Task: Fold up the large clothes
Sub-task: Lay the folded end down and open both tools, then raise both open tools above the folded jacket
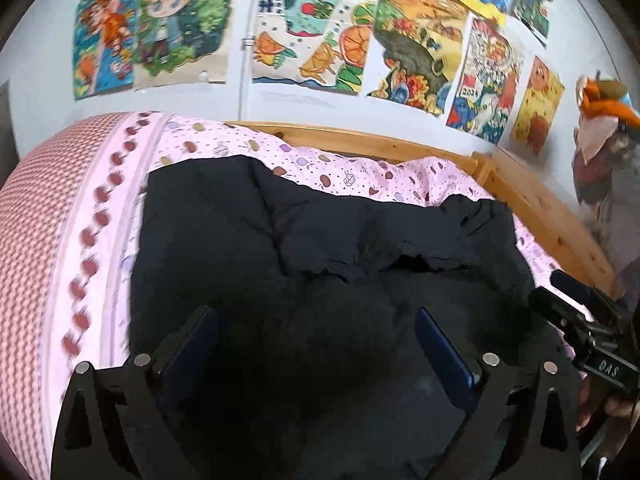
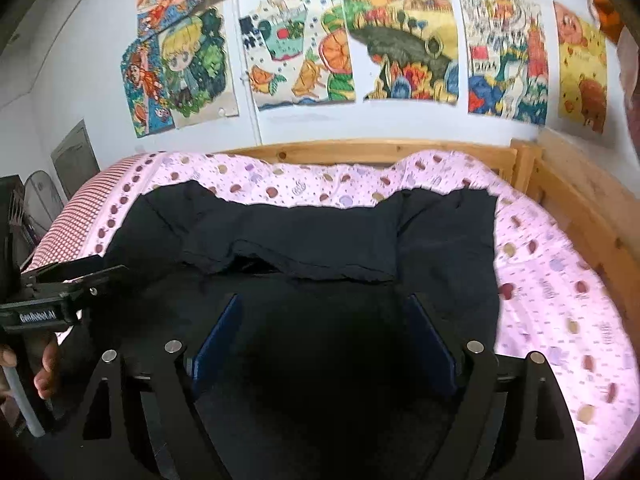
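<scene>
I hold my left tongs (image 1: 316,344) over the bed, tipped downward, and their two blue pads (image 1: 444,354) stand wide apart with nothing pinched between them. My right tongs (image 2: 324,336) hang beside them, tipped down too, and their blue pads (image 2: 218,340) are spread wide and hold nothing. In the left view I see my right tongs poking in from the right edge, with my fingers (image 1: 588,408) around the handle. In the right view I see my left tongs at the left edge, with my left hand (image 2: 44,368) on the grip. The big black soft puffy coat (image 1: 320,240) lies spread flat on the pink bed sheet with little coloured spots (image 1: 360,172). It fills the space under and in front of both tongs, and no pad touches it that I can see. One part of the coat is folded over the rest, and its wavy edge (image 2: 304,270) runs across just past my pads. A red and white checked strip (image 1: 36,216) runs along the left side of the bed. A light wooden bed frame (image 2: 580,216) goes around the back and the right side. On the white wall (image 2: 80,80) behind hang many bright paper drawings (image 2: 400,40). Nothing stands between my tongs and the coat.
</scene>
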### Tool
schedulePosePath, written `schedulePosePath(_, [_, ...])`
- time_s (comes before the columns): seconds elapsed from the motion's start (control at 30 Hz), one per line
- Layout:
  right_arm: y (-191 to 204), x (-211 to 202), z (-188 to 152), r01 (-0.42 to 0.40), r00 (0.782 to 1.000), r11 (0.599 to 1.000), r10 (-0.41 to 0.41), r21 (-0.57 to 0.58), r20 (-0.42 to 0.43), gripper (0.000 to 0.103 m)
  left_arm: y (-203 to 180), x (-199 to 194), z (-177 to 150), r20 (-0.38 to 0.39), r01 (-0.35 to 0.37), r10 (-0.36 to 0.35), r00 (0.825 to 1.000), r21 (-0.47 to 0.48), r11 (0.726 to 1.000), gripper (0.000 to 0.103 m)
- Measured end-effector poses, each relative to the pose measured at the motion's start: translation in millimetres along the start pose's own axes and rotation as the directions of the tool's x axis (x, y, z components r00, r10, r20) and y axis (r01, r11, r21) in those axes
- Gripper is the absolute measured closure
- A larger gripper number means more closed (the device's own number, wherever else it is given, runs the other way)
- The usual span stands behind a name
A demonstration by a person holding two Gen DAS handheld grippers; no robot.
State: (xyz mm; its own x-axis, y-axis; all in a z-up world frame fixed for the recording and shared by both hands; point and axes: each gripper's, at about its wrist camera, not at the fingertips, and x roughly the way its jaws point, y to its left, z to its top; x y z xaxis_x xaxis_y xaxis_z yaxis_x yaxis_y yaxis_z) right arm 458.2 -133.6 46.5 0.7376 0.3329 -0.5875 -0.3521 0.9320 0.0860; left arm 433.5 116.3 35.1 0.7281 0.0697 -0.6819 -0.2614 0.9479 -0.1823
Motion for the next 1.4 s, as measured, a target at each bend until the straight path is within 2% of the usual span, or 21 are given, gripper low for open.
schedulePosePath(0.3, [22,-108,-4,0.013,1.000,1.000,-0.013,-0.022,0.004,0.016,-20,-110,-34,0.056,-0.040,0.034,0.998,0.102,0.994,0.001])
schedulePosePath(0.43, [28,-156,-20,0.012,1.000,1.000,-0.012,-0.024,0.010,0.014,-30,-158,-59,0.096,-0.009,-0.005,0.995,0.144,0.990,0.000])
schedulePosePath(0.63, [44,-206,-63,-0.016,0.999,0.996,0.020,-0.091,0.038,0.013,-44,-196,-94,0.109,0.069,-0.091,0.990,0.188,0.980,0.000])
schedulePosePath(0.77, [52,-227,-90,-0.028,0.997,0.990,0.037,-0.136,0.061,0.013,-43,-208,-118,0.126,0.083,-0.113,0.986,0.218,0.972,0.000])
schedulePosePath(0.97, [56,-238,-112,-0.033,0.997,0.984,0.043,-0.175,0.058,0.013,-37,-207,-147,0.087,0.044,-0.069,0.994,0.261,0.964,0.000])
schedulePosePath(1.1, [58,-241,-127,-0.040,0.997,0.973,0.053,-0.226,0.050,0.013,-34,-209,-165,0.072,0.035,-0.060,0.996,0.313,0.949,0.000])
schedulePosePath(1.2, [63,-237,-137,-0.070,0.997,0.964,0.072,-0.258,-0.001,0.013,-32,-211,-175,0.027,0.094,-0.110,0.994,0.348,0.933,0.000])
schedulePosePath(1.3, [62,-233,-154,-0.107,0.994,0.949,0.095,-0.297,-0.056,0.013,-31,-216,-188,0.014,0.152,-0.170,0.985,0.375,0.915,0.000])
schedulePosePath(1.4, [59,-231,-172,-0.141,0.988,0.933,0.110,-0.330,-0.112,0.013,-34,-215,-202,-0.024,0.186,-0.194,0.981,0.415,0.891,0.000])
